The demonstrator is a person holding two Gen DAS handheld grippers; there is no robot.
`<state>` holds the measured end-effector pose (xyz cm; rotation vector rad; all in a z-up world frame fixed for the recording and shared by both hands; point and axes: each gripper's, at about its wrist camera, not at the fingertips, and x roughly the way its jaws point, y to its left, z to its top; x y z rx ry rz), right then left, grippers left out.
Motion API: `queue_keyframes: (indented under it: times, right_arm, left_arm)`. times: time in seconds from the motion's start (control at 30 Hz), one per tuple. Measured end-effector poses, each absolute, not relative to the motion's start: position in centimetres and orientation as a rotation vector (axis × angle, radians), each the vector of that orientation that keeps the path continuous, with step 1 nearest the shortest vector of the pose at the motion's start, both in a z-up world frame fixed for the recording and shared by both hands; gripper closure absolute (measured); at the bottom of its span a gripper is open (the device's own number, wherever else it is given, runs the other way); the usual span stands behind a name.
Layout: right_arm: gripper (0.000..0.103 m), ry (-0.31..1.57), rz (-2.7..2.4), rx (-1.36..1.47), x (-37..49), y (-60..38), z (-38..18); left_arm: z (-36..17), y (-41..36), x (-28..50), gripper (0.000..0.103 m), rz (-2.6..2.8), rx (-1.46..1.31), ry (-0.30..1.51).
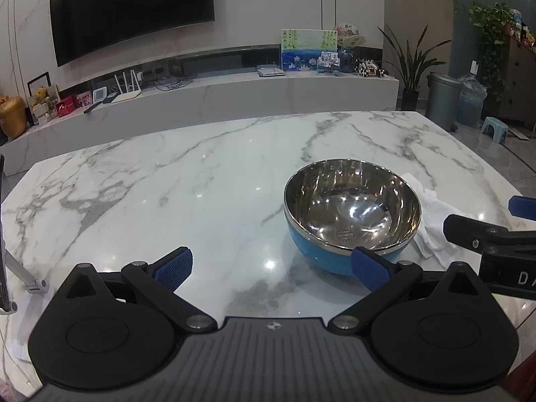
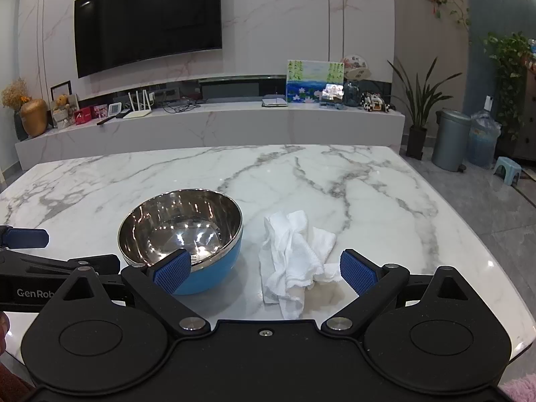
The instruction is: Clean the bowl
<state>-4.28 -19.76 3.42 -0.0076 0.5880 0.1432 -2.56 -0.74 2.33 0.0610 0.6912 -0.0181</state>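
Sitting upright on the marble table [image 2: 368,181], the bowl [image 2: 182,231] has a steel inside and a blue outer shell, and serves as the landmark. Bare marble stretches from the bowl to the table's far edge and out to the bowl's left in the left wrist view; the right table edge lies well beyond the crumpled white cloth [image 2: 294,258], which rests just to the bowl's right, its near end close to the table's front edge. The left gripper [image 1: 273,269] hovers low at the near side of the bowl, levelled toward it, jaws spread wide and holding nothing; its right finger [image 1: 370,268] overlaps the bowl's near rim, though contact cannot be judged. The right gripper [image 2: 264,271] hovers level beside it, also spread wide and empty, its left pad [image 2: 172,271] in front of the bowl's blue wall and its right pad just past the cloth, which lies between them.
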Motion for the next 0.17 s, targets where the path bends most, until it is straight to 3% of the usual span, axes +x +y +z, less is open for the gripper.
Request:
queue_keyframes:
  times: [0.17]
  right_arm:
    - [0.008, 0.588, 0.143, -0.008, -4.86, -19.33, 3.29]
  left_arm:
    - [2.27, -0.84, -2.67, 0.001, -0.021, 0.069, 0.697]
